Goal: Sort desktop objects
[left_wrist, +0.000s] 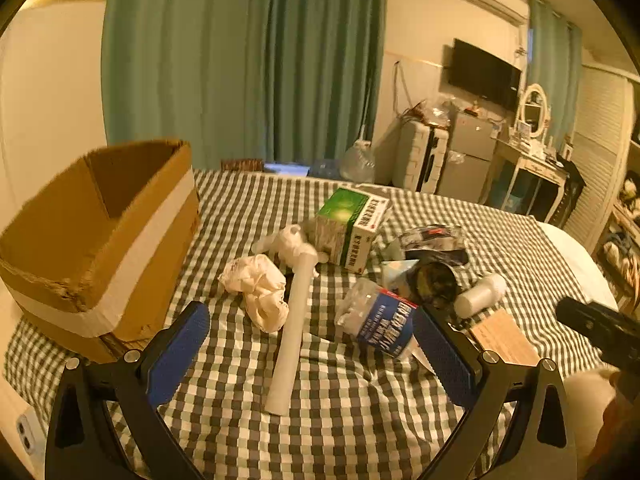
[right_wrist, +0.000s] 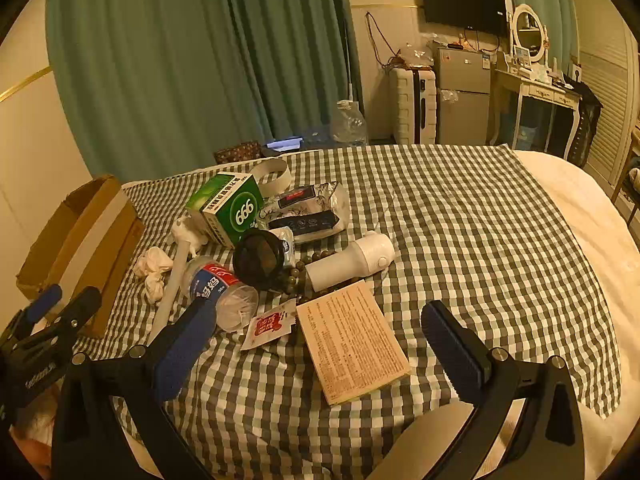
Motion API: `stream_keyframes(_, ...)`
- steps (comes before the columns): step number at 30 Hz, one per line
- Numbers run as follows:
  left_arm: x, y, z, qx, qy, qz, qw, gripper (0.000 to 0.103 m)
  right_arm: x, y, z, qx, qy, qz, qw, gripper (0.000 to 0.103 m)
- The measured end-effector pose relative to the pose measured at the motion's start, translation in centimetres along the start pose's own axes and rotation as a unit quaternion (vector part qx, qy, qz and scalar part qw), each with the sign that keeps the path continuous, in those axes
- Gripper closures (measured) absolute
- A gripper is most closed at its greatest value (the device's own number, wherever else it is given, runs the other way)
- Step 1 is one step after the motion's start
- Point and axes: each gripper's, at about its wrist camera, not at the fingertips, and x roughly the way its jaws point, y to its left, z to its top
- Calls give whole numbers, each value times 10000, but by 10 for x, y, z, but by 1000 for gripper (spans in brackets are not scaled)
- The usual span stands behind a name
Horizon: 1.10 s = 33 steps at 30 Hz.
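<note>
Here, left gripper point(left_wrist: 312, 344) and right gripper point(right_wrist: 316, 344) wide, gripping nothing, above cluttered checked cloth point(right_wrist: 440, 216); cardboard box point(left_wrist: 100, 240) at left.

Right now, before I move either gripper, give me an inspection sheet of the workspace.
Surface: checked cloth, rumpled, over a white bed.
Job's things: green box, crushed bottle, black jar, white cylinder, booklet, red sachet, foil packs, beads, all heaped mid-cloth; cardboard box open at the left edge.
Clutter: crumpled tissues, white tube.
Grippers: left gripper and right gripper both open, holding nothing.
Cables: wires on the far wall by the fridge.
Surroundings: green curtain, TV, mirror desk.
</note>
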Motion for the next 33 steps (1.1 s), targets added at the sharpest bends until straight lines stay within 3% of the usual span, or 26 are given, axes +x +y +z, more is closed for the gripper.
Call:
stream_keyframes(6,38,18,10,-382,202,159,9989,0,18,-12,4,251,201,0,9995,0)
stream_keyframes(10,60,16,13,-170,319,412,9985,0,33,-15,5,294,335,-24,9990,0)
stream_keyframes(19,92,19,18,-62,420,514,9978,0,78,-2,18,-248,468,-260,9983,0)
stream_keyframes(25,117,25,12,-103,734,639,9952,0,111,-27,27,191,743,-388,9963,0)
stream_keyframes(30,130,38,14,-469,750,590,9943,4,125,-34,26,484,915,-268,9943,0)
stream_keyframes(33,136,40,14,-422,768,793,9930,17,135,-32,27,491,1008,-344,9931,0)
